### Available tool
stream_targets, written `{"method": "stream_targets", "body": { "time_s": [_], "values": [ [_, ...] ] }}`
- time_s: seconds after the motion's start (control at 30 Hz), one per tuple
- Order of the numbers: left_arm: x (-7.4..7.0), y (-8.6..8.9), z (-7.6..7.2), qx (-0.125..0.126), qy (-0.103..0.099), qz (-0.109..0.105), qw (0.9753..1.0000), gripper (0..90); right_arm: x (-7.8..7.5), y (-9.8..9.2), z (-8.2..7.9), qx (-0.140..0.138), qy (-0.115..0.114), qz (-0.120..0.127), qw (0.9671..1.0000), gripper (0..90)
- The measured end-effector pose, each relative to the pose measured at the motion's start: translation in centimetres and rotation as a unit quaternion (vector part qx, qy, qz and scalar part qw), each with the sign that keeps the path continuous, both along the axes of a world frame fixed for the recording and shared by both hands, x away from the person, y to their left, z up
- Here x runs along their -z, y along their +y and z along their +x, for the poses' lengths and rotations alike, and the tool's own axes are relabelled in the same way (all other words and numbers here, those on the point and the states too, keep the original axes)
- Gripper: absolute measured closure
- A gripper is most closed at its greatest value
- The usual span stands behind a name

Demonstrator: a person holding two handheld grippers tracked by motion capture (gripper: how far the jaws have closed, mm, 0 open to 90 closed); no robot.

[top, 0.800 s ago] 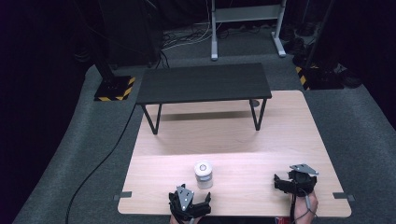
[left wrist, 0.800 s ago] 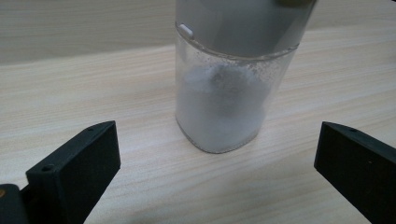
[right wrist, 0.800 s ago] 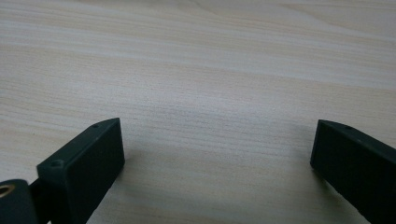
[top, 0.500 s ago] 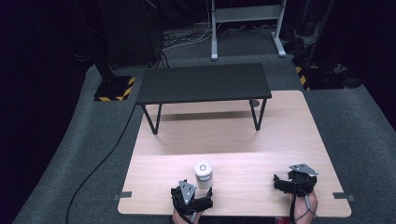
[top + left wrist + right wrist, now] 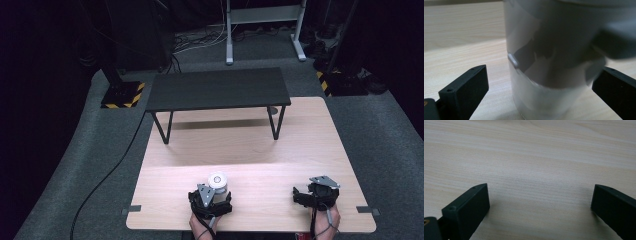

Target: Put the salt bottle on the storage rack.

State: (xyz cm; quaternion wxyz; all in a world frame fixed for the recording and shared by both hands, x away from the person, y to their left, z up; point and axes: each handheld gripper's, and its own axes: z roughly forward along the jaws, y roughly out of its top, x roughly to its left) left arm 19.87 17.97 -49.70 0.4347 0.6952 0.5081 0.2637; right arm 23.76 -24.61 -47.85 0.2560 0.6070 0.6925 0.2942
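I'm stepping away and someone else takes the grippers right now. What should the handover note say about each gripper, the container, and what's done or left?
Left hand-held gripper: open, jaws on either side of the white container, not closed on it.
Right hand-held gripper: open, nothing between its jaws, low over bare wood near the table's right front corner.
Container: stands upright on the wooden table near the front edge, just beyond the left hand-held gripper in the high view. The black bench stands at the table's far end with nothing on it.
Done: left hand-held gripper lined up around the container.
Left: close on it and lift; probably nothing has been carried anywhere yet.
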Motion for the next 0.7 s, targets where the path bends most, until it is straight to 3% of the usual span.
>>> {"method": "stream_targets", "body": {
  "time_s": [0.03,0.23,0.7],
  "values": [
    [-0.2,-1.0,-0.5,-0.019,-0.011,0.020,0.9996,25.1,0.0,0.0,0.0,0.000,0.000,0.000,1.0000,0.2],
    [-0.2,-0.1,-0.3,-0.017,-0.006,0.002,0.9998,26.6,0.0,0.0,0.0,0.000,0.000,0.000,1.0000,0.1],
    [-0.5,0.5,-0.5,-0.009,-0.008,-0.003,0.9999,26.6,0.0,-0.2,0.1,-0.005,0.004,0.003,1.0000,0.0]
  ]
}}
